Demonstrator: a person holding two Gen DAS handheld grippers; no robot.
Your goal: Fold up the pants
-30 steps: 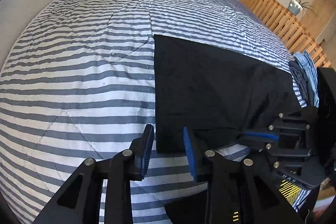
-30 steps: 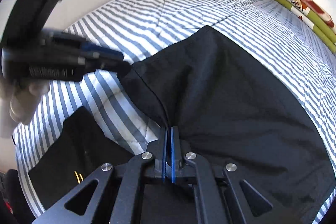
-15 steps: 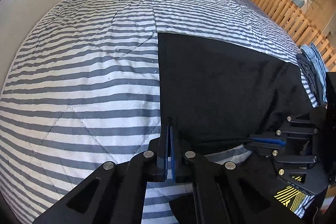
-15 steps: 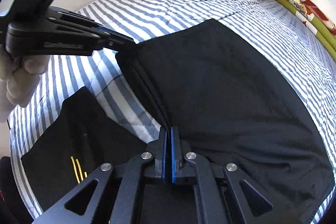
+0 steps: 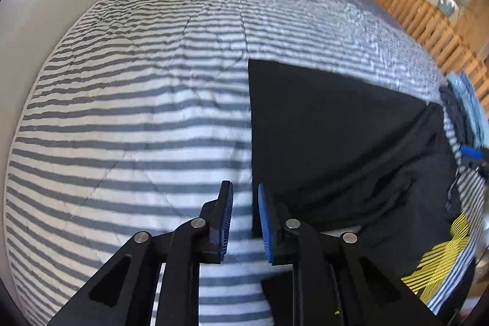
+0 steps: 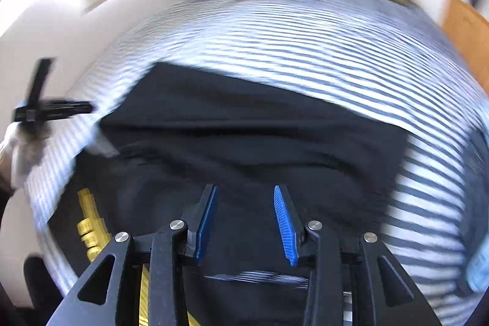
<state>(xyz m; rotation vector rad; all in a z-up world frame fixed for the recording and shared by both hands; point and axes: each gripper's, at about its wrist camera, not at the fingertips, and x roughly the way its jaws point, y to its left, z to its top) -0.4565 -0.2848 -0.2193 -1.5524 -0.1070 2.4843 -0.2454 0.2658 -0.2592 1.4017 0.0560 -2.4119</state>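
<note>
Releasing step: both tools have just been opening, nothing between their pads.
Left tool [image 5: 244,222]: released at the black pants' [image 5: 336,148] corner.
Right tool [image 6: 244,222]: released above them.
Next: judged, regrasp an edge for another fold on the striped bed [image 5: 137,112].

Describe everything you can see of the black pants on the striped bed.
The black pants, of soft matte fabric, lie folded flat on the grey-and-white striped quilt with a straight left edge, a sharp far corner and loose wrinkles at the near side. The left tongs stand open at that edge; the right tongs stand open above the cloth, gripping nothing.
</note>
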